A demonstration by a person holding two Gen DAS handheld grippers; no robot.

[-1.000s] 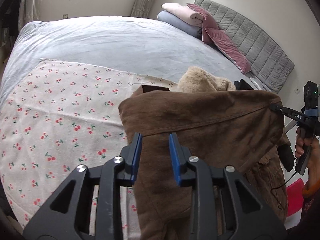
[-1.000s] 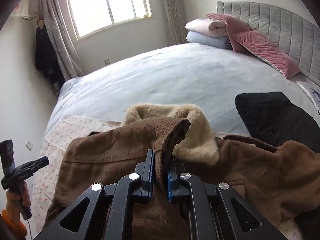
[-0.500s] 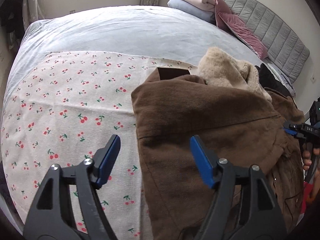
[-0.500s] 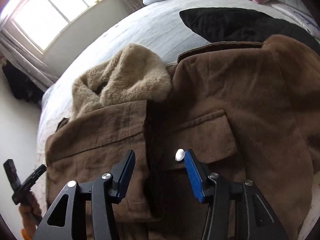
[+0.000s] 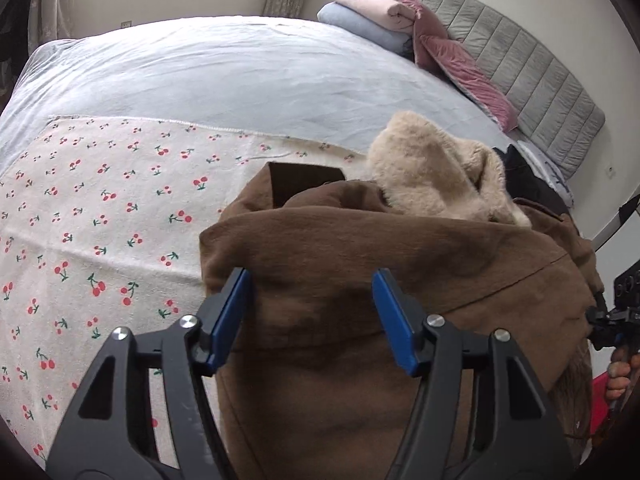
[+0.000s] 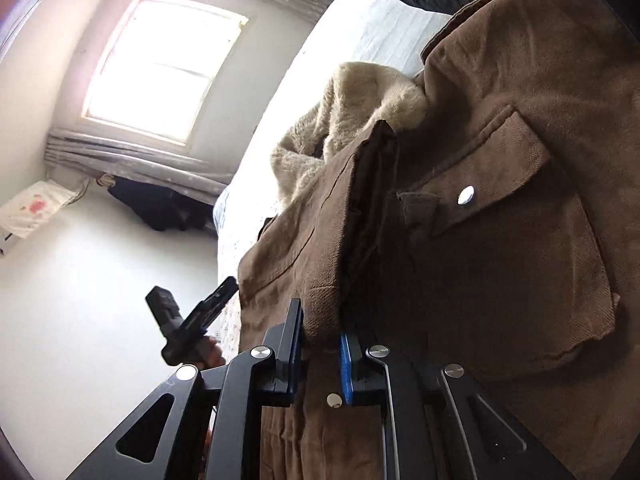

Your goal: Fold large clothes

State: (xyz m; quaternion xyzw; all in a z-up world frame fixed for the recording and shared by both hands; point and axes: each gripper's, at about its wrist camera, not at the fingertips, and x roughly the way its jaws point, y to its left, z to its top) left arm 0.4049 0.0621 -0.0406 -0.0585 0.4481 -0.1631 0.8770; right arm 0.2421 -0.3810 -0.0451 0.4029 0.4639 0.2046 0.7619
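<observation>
A brown coat with a beige fur collar lies bunched on a cherry-print sheet on the bed. My left gripper hovers over the coat's near left part. Its jaws are wide and closing, with cloth under and between them but no pad pressing on it. In the right wrist view the coat fills the frame, with a snap pocket flap and the collar. My right gripper is closing, and its blue pads pinch a raised fold of the coat's front edge.
The grey-blue bed cover stretches behind the sheet. Stacked pillows and a grey headboard stand at the far right. A black garment lies behind the coat. A hand with the left gripper's handle shows beside the bed edge.
Both grippers let go of the coat and opened. The left sank over the coat, jaws wide. The right rolled, dropped lower and closed on a fold of the front edge.
</observation>
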